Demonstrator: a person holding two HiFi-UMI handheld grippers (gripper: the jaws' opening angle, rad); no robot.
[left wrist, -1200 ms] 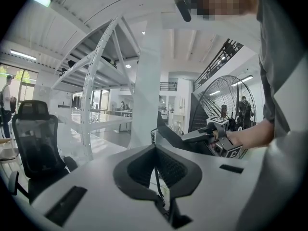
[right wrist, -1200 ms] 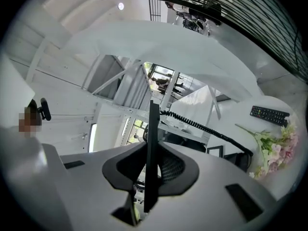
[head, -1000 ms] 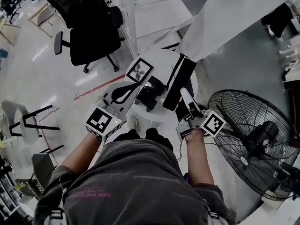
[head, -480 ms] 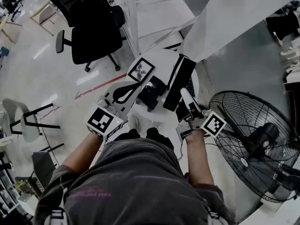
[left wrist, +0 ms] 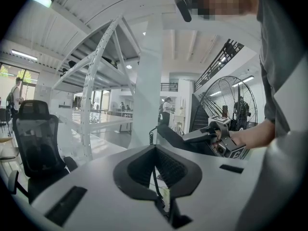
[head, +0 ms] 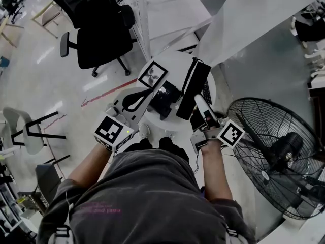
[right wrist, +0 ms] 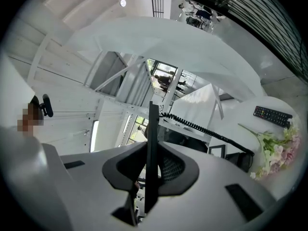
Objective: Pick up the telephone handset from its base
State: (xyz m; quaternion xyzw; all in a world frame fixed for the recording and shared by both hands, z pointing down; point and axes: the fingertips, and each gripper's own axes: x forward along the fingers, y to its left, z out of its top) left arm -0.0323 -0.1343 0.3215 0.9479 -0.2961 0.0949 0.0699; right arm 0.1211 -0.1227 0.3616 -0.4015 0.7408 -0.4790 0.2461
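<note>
Black office chair [head: 99,29], big floor fan [head: 274,156], framed picture [head: 152,75] on round white table [head: 177,61]

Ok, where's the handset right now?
In the head view the handset is right of centre at the round white table, between the picture frame and the fan, clamped in the tongs of the right gripper.

— What sort of place is it?
— An open lab or workshop hall: polished floor [head: 45,80] with a red tape line [head: 106,94], a black office chair [head: 99,29], a big floor fan [head: 274,156], white steel framework [left wrist: 94,81], strip lights [left wrist: 23,55] overhead.
</note>
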